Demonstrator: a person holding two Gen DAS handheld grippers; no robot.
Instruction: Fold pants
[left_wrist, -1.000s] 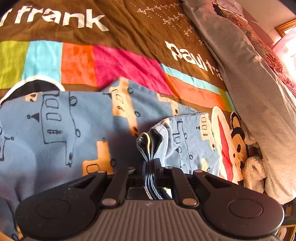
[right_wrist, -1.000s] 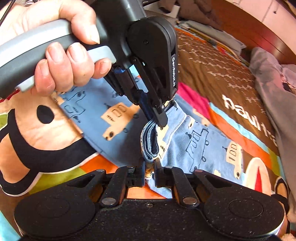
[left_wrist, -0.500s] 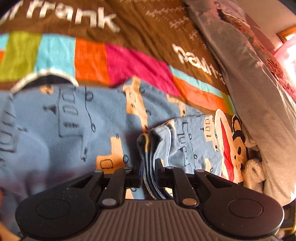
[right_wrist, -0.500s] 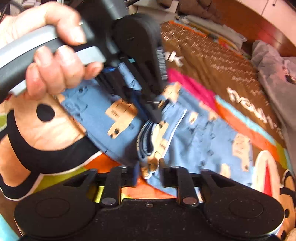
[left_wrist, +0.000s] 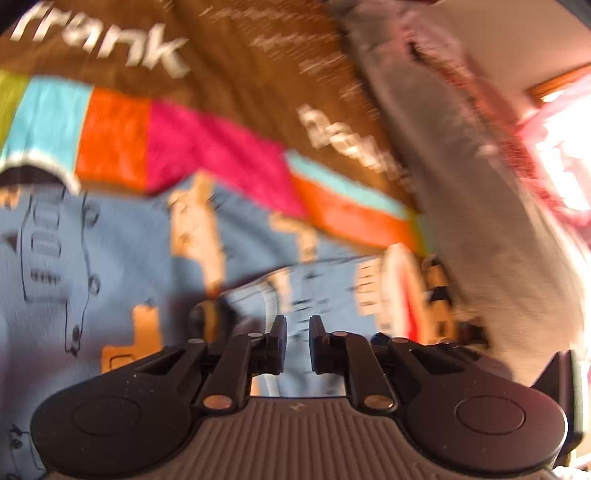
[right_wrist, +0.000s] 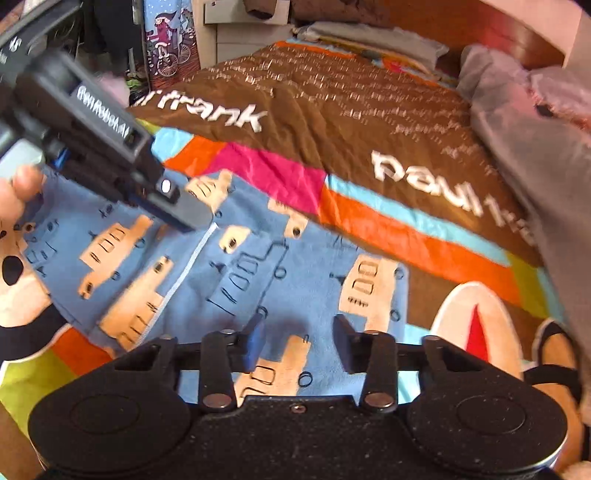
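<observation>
Blue pants (right_wrist: 258, 273) with orange and outlined car prints lie folded flat on the bedspread; a white seam runs across them. They also show, blurred, in the left wrist view (left_wrist: 110, 266). My right gripper (right_wrist: 297, 341) is open and empty just above the pants' near edge. My left gripper (left_wrist: 296, 345) is slightly open and empty above the pants; it also shows in the right wrist view (right_wrist: 177, 210) at the left, over the pants' far left part.
The pants lie on a brown bedspread (right_wrist: 332, 110) with white lettering and coloured stripes. A grey blanket (right_wrist: 535, 122) is heaped along the right side. Furniture and clutter (right_wrist: 229, 29) stand beyond the bed's far end.
Both grippers have let go of the bunched pants edge and opened. The pants now lie flat. Both grippers have pulled back and up; the left view is motion-blurred.
</observation>
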